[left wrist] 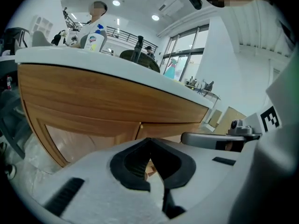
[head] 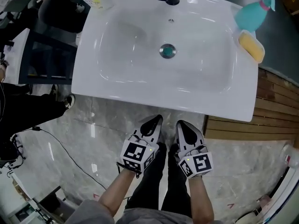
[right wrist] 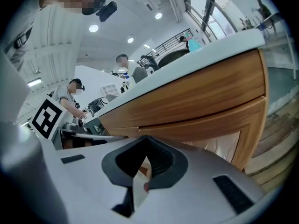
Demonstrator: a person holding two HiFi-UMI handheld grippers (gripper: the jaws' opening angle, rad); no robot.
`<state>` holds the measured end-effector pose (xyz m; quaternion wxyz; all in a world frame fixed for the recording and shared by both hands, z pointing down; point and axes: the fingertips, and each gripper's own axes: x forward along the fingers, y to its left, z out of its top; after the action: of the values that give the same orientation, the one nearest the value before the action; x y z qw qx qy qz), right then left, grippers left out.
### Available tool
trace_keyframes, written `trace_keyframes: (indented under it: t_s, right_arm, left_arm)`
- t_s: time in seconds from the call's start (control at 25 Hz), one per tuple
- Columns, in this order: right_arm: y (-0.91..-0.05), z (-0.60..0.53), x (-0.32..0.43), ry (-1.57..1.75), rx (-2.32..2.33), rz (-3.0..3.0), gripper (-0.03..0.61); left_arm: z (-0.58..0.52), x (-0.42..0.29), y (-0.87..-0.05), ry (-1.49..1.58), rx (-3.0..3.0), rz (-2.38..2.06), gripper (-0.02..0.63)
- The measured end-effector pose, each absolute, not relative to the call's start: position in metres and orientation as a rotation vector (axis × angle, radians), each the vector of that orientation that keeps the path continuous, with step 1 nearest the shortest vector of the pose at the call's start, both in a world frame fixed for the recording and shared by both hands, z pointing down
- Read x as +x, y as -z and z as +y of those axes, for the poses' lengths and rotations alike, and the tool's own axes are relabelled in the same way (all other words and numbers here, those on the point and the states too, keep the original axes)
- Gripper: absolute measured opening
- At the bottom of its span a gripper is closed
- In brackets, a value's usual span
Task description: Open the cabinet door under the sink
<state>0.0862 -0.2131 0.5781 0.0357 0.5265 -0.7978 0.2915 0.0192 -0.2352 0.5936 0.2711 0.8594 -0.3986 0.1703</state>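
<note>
facing down on the white sink (head: 117, 85), we hold both claws side by side just short of its front edge. the left gripper (head: 153, 122) and the right gripper (head: 184, 127) each have their jaws pressed together on nothing. the cabinet door (left wrist: 81, 141) is hidden beneath the basin in the head view. the gripper views show its curved wooden front straight ahead of the tips and a little above them. an upright seam (left wrist: 139, 130) between two panels stands just over the left tips, so we judge that claw better placed. no handle shows.
</note>
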Motion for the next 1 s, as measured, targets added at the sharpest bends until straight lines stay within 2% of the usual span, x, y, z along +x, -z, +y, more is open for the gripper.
trace_keyframes:
  t_s: [0.2, 0.32, 0.52, 0.76, 1.0]
  right_arm:
    - [-0.604, -0.217, 0.083, -0.922, 1.593, -2.456, 0.009]
    - [-0.618, -0.219, 0.080, -0.914, 1.557, -2.469, 0.009]
    - [-0.638, -0.219, 0.078, -0.917, 1.538, -2.476, 0.009]
    - [-0.657, -0.210, 0.082, -0.955, 1.540, -2.461, 0.009]
    - [-0.669, -0.202, 0.088, -0.976, 1.547, -2.443, 0.009]
  left_arm:
    - [-0.237, 0.017, -0.628, -0.525, 2.306, -1.123, 0.014]
    - [-0.240, 0.014, -0.651, -0.542, 2.281, -1.141, 0.071]
    - [-0.247, 0.010, -0.685, -0.565, 2.244, -1.178, 0.091]
    - [-0.256, 0.011, -0.722, -0.567, 2.202, -1.202, 0.146]
    - [-0.260, 0.011, -0.742, -0.573, 2.163, -1.243, 0.149]
